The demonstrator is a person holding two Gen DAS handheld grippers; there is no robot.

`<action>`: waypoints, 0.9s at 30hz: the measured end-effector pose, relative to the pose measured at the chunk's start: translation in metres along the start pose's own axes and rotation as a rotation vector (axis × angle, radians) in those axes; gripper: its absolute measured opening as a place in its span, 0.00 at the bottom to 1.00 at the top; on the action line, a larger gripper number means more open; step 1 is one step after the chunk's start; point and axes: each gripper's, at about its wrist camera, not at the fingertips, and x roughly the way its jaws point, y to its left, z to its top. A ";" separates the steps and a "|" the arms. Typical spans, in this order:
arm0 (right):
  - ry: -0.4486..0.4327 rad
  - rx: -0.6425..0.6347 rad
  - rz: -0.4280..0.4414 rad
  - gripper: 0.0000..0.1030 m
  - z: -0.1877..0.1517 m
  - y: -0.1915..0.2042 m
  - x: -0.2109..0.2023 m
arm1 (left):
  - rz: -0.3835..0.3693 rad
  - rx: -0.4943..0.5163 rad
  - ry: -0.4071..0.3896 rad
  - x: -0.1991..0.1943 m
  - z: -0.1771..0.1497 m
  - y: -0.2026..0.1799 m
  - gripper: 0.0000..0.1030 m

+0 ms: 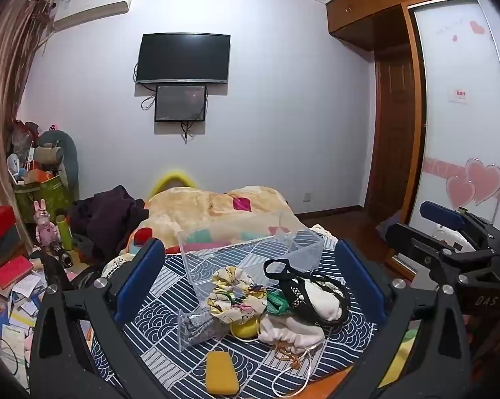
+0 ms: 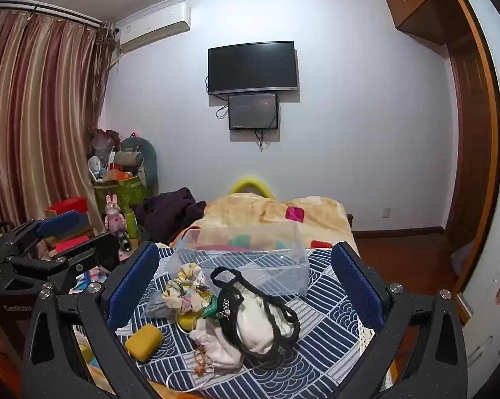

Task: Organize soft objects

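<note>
A heap of soft items lies on a blue-and-white patterned cloth (image 1: 170, 282): a floral scrunchie (image 1: 231, 294), a black mesh pouch over white fabric (image 1: 311, 294), a pale drawstring bag (image 1: 291, 332), a yellow sponge (image 1: 220, 377) and a small silver-grey packet (image 1: 196, 327). A clear plastic box (image 1: 246, 249) stands just behind them. My left gripper (image 1: 250, 272) is open and empty, hovering over the heap. My right gripper (image 2: 246, 282) is open and empty over the same heap (image 2: 243, 316), with the box (image 2: 250, 256) behind; the sponge (image 2: 144, 342) lies at its lower left.
A bed with a beige quilt (image 1: 216, 206) lies beyond the box. Cluttered boxes, books and a pink rabbit toy (image 1: 45, 222) stand at left by the curtain. A wardrobe (image 1: 462, 99) and door are at right. Each gripper shows at the other view's edge.
</note>
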 end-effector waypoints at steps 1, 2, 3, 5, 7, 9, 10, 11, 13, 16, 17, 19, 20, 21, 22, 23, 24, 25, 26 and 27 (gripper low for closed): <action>0.001 0.002 0.001 1.00 0.000 0.000 0.000 | 0.002 0.002 0.000 0.000 0.000 0.001 1.00; 0.002 0.002 0.001 1.00 0.000 0.000 0.000 | 0.003 0.004 -0.001 0.001 0.000 0.001 1.00; 0.004 0.004 0.001 1.00 0.000 0.000 0.000 | 0.003 0.006 -0.001 0.001 0.001 0.002 1.00; 0.002 0.003 0.001 1.00 0.000 0.000 -0.001 | 0.001 0.012 0.000 0.002 0.001 0.003 1.00; 0.002 0.003 0.002 1.00 0.000 0.000 -0.001 | -0.004 0.007 -0.008 -0.001 0.002 -0.003 1.00; 0.001 0.003 0.002 1.00 0.000 0.000 -0.001 | -0.006 0.010 -0.009 -0.001 0.002 -0.003 1.00; 0.000 0.002 0.003 1.00 0.000 -0.001 0.000 | -0.005 0.012 -0.010 -0.001 0.003 -0.003 1.00; 0.000 0.003 0.003 1.00 0.000 -0.001 0.000 | -0.005 0.012 -0.010 -0.001 0.003 -0.002 1.00; -0.001 0.003 0.003 1.00 0.001 0.000 -0.001 | -0.006 0.016 -0.015 -0.002 0.001 -0.005 1.00; -0.001 0.003 0.002 1.00 0.000 0.000 -0.001 | -0.006 0.014 -0.015 -0.002 0.001 -0.004 1.00; -0.001 0.003 0.002 1.00 0.000 0.000 -0.001 | -0.006 0.014 -0.016 -0.002 0.001 -0.004 1.00; -0.001 0.003 0.002 1.00 0.000 0.000 -0.001 | -0.005 0.014 -0.016 -0.002 0.001 -0.005 1.00; -0.001 0.003 0.002 1.00 0.000 0.001 -0.001 | -0.004 0.015 -0.016 -0.002 0.001 -0.005 1.00; -0.002 0.003 0.002 1.00 0.000 0.000 -0.003 | -0.004 0.015 -0.017 -0.002 0.001 -0.004 1.00; -0.003 0.003 0.001 1.00 0.000 0.000 -0.004 | -0.002 0.015 -0.017 -0.002 0.001 -0.004 1.00; -0.004 0.003 0.000 1.00 0.000 0.001 -0.005 | -0.001 0.015 -0.017 -0.002 0.001 -0.004 1.00; -0.004 0.004 -0.001 1.00 0.000 0.002 -0.006 | -0.002 0.015 -0.017 -0.002 0.001 -0.004 1.00; -0.004 0.005 -0.001 1.00 0.000 0.002 -0.006 | -0.002 0.016 -0.017 -0.002 0.001 -0.004 1.00; -0.002 0.008 -0.001 1.00 -0.002 0.001 -0.002 | -0.003 0.016 -0.018 -0.002 0.001 -0.004 1.00; -0.003 0.010 -0.001 1.00 -0.002 0.002 -0.003 | -0.002 0.017 -0.018 -0.002 0.001 -0.004 1.00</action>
